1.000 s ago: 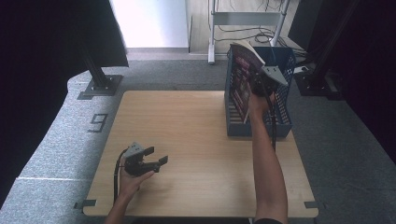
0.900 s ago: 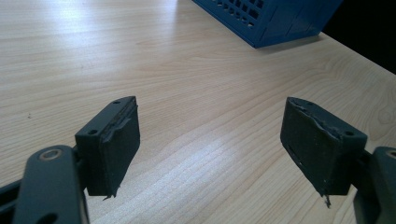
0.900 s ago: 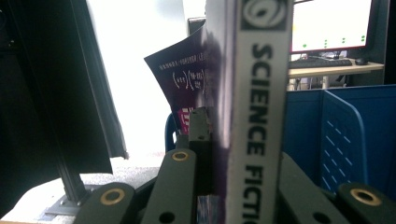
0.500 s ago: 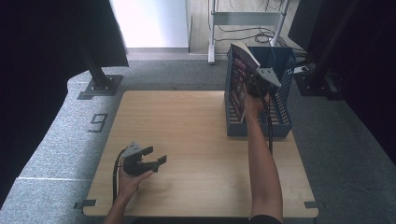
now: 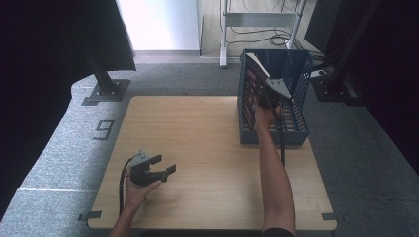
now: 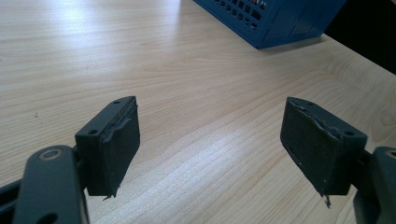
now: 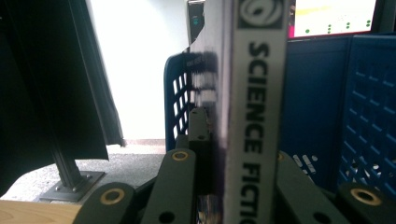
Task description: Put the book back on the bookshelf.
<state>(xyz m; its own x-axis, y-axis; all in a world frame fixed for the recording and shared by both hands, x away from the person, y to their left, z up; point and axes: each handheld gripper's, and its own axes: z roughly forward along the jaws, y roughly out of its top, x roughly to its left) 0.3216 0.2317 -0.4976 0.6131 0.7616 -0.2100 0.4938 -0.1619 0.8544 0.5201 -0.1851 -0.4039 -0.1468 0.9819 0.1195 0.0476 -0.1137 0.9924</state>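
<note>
- Two tools in play; my right tool is clenched on a book, my left tool sits released, jaws wide apart with nothing but bare tabletop between them.
- Key relation: the book stands upright in my right tool, its long axis rising straight away from the jaws, spine facing the tool's camera with "SCIENCE FICTION" lettering running along it. The blue crate lies directly below and around the tool; in the right gripper view its mesh walls show just behind the book on both sides.
- From above, the book's top edge pokes over the crate's near-left rim, leaning a little toward that wall. Judging by this, the coming move is a straight run along the book's long axis, into or out of the crate; I cannot say which.
- Right hand is at the crate; left hand rests well apart, near my side of the tabletop. From the left tool the crate's corner lies ahead and to the right.
- Hard to make out: the book's lower end, hidden behind my jaws and the crate wall. Other spines seem packed along the crate's left side, too small to read. The front cover is blurred.
</note>
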